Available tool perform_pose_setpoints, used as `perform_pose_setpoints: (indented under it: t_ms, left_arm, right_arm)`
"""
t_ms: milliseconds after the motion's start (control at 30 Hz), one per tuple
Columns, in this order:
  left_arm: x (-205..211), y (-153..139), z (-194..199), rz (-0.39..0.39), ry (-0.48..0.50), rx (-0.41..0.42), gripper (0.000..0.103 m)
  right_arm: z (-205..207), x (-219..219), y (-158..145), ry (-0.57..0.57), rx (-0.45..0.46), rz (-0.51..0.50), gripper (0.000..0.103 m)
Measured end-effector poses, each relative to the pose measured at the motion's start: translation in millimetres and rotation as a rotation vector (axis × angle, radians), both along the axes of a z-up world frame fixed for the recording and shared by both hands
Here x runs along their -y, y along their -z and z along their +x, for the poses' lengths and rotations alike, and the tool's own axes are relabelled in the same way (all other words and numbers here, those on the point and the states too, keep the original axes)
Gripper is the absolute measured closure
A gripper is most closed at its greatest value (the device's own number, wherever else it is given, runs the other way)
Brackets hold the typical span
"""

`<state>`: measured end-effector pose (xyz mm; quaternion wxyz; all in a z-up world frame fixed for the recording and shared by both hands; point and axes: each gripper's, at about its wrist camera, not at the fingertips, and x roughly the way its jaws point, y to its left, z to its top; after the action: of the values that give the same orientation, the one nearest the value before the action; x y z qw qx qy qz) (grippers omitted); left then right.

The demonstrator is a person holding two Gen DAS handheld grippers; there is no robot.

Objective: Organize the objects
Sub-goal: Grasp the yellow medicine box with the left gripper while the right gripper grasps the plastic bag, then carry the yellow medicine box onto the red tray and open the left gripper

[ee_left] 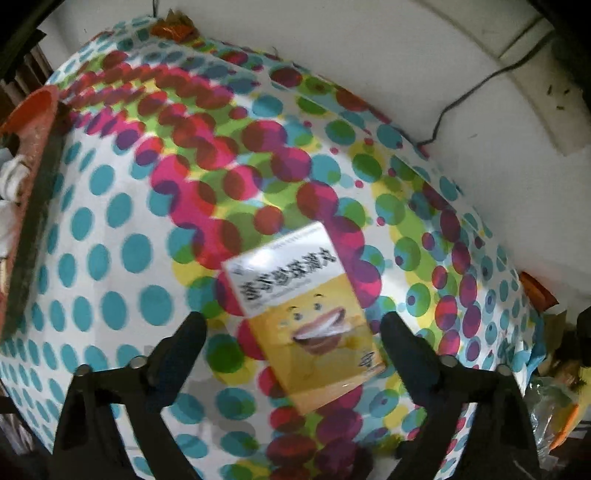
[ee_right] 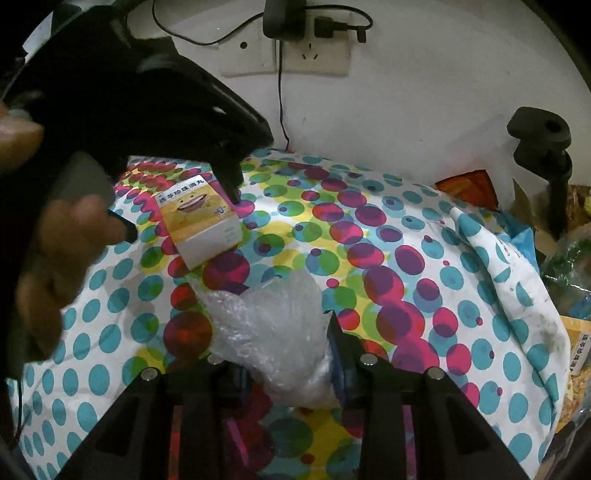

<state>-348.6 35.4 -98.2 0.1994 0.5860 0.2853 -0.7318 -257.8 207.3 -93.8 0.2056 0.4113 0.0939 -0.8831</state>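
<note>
Polka-dot cloth (ee_left: 110, 258) over the worktop, white wall (ee_right: 406, 92) behind with a socket plate (ee_right: 325, 55) and a plugged-in charger (ee_right: 284, 18). Yellow-and-white box (ee_left: 306, 314) with a grinning cartoon face lying flat on the cloth, a bit skewed. Left gripper (ee_left: 293, 325) pointing steeply down at it, jaws spread wide either side of the box, pads not pressing on it. Same gripper (ee_right: 181, 218) visible from the right-hand camera too, one dark finger (ee_right: 231, 177) at the box's far edge, the other on its near side, a hand (ee_right: 62, 251) on the handle. Closer in, right gripper (ee_right: 291, 332) clenched on a wad of clear bubble wrap (ee_right: 269, 325), which bulges out ahead of the jaws and sits just in front of the box. Off to the right past the cloth's edge: an orange packet (ee_right: 469, 188), a black clamp (ee_right: 543, 147), blurry clutter.
</note>
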Motion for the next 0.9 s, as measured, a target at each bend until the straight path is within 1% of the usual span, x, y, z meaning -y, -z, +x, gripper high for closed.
perform_pose_setpoints:
  t_ms: [33,67,133,167,333,400,467,600,767,900]
  left_arm:
    - [0,0,-1,-0.012,0.002,0.001,0.021]
    - [1,-2,0,-0.021,-0.01,-0.014,0.033]
    - [6,-5,3,-0.034,-0.018,-0.046,0.042]
    - [7,-5,3,-0.037,-0.009,-0.056,0.043]
    - [16,-6,10,-0.025,0.074,-0.116,0.049]
    - [18,-7,15,-0.034,0.116,-0.129,0.051]
    - [21,-10,23,-0.062,0.155,-0.14,0.053]
    - [30,-19,48,-0.138,0.237,-0.177,0.053]
    - [48,-43,82,-0.234,0.332,-0.231,0.053]
    - [54,-60,110,-0.268,0.368,-0.264,0.053]
  right_arm:
    - [-1,-1,0,-0.001,0.006,-0.01,0.07]
    - [-2,-2,1,0.002,0.008,-0.012,0.07]
    - [-3,-2,2,0.002,0.014,-0.012,0.07]
    - [-3,-2,2,0.003,0.015,-0.011,0.07]
    - [-5,-4,3,0.017,0.024,-0.016,0.07]
    - [-5,-5,3,0.023,0.026,-0.012,0.07]
    - [-5,-4,4,0.028,0.022,0.001,0.07]
    - [-4,0,5,0.033,0.008,0.041,0.07]
    - [-5,1,5,0.058,0.006,0.048,0.07]
    - [-2,4,4,0.118,0.006,0.048,0.07]
